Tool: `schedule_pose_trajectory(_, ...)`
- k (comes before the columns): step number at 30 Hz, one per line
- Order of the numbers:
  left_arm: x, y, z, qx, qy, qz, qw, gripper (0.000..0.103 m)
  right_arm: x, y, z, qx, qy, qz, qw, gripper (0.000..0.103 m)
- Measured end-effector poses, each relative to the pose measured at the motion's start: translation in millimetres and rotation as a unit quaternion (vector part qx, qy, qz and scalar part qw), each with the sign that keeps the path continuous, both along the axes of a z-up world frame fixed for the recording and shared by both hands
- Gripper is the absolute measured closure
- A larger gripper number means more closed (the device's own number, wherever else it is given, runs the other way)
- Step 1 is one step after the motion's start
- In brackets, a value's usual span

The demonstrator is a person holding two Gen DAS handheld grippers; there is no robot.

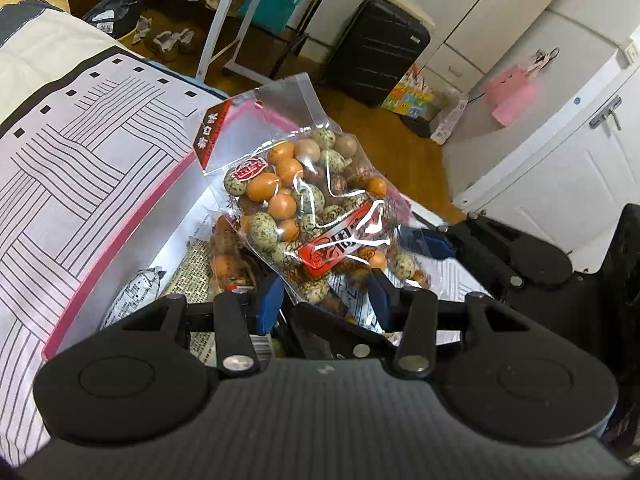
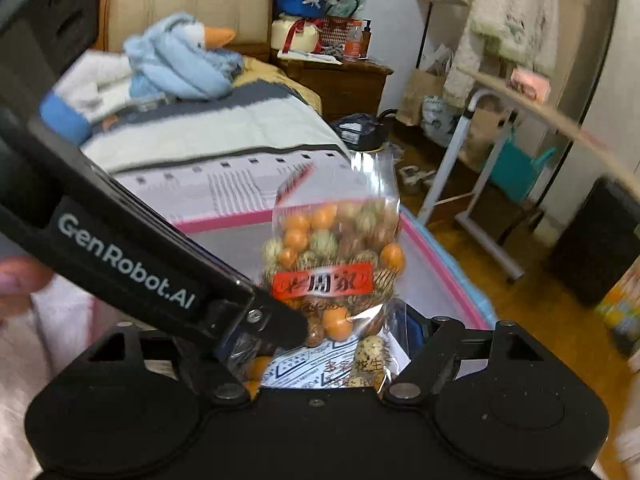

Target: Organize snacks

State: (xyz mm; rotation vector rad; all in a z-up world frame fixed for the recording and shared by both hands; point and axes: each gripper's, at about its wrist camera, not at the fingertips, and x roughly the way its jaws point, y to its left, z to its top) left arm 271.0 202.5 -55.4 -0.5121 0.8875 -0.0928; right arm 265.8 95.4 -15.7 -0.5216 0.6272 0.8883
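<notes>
Here a clear bag of coloured coated peanuts (image 1: 316, 208) stands up over a pink-rimmed storage box (image 1: 120, 236) that lies on the striped bed cover (image 1: 80, 140). Its long axis is almost upright, a little tilted, with the empty sealed top pointing up and away and the full bottom hanging down toward the box.

In the left wrist view, the left gripper (image 1: 326, 300) has its blue pads (image 1: 269, 300) on both sides of the lower end of the bag. They stand rather wide, and whether they really press the plastic I cannot tell.

In the right wrist view, the same bag (image 2: 336, 256) rises directly ahead of the right gripper (image 2: 340, 344), whose fingers flank the bottom of the bag. It seems to pinch the lower corner, but the picture is blurred and the other gripper's black body crosses the left side, so its state is not sure either.

Inside the box there is already a second bag of the same peanuts (image 1: 228, 264) and a grey printed packet (image 1: 132, 296), on a printed paper lining.

I judge that the bag is now being placed in the box. Both grippers are at the bottom end, so the thing lies forward and above each of them. The coming move needs the bag to go down and lie flat, with the long axis turned along the box, beside the other bag.
</notes>
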Motion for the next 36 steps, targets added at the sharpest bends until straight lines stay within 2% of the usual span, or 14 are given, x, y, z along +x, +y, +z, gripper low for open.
schedule_pose_trajectory(3,1,-2,-3,0.000,-0.002,0.005,1.0000,0.059,3,0,0,-0.007,-0.017,-0.025,1.000,0.014)
schedule_pose_trajectory(5,-2,-4,-1,0.016,-0.006,0.014,0.9998,0.059,1,-5,1,-0.011,-0.029,-0.045,0.999,0.014)
schedule_pose_trajectory(7,-9,-5,3,0.025,-0.012,0.016,0.9995,0.059,-7,-13,3,0.000,-0.046,-0.056,0.997,0.014)
schedule_pose_trajectory(10,-18,-3,7,0.018,-0.023,0.013,0.9995,0.059,-21,-28,6,0.021,-0.060,-0.091,0.994,0.013)
schedule_pose_trajectory(13,-27,-3,13,0.030,-0.033,0.018,0.9988,0.059,-31,-45,7,0.052,-0.047,-0.125,0.990,0.014)
schedule_pose_trajectory(18,-51,-9,24,0.049,-0.059,0.014,0.9970,0.059,-71,-88,5,0.108,-0.032,-0.190,0.975,0.014)
schedule_pose_trajectory(21,-69,-19,29,0.074,-0.075,0.007,0.9944,0.059,-90,-109,3,0.130,-0.017,-0.225,0.965,0.014)
schedule_pose_trajectory(24,-88,-29,32,0.096,-0.098,0.002,0.9905,0.059,-107,-125,8,0.130,-0.010,-0.254,0.958,0.014)
schedule_pose_trajectory(27,-107,-41,35,0.108,-0.110,-0.003,0.9880,0.059,-123,-135,22,0.124,-0.024,-0.274,0.954,0.014)
schedule_pose_trajectory(32,-133,-63,51,0.133,-0.124,-0.032,0.9827,0.057,-148,-161,43,0.167,-0.010,-0.321,0.932,0.014)
schedule_pose_trajectory(36,-154,-78,64,0.138,-0.136,-0.050,0.9797,0.054,-175,-177,50,0.170,-0.010,-0.354,0.920,0.014)
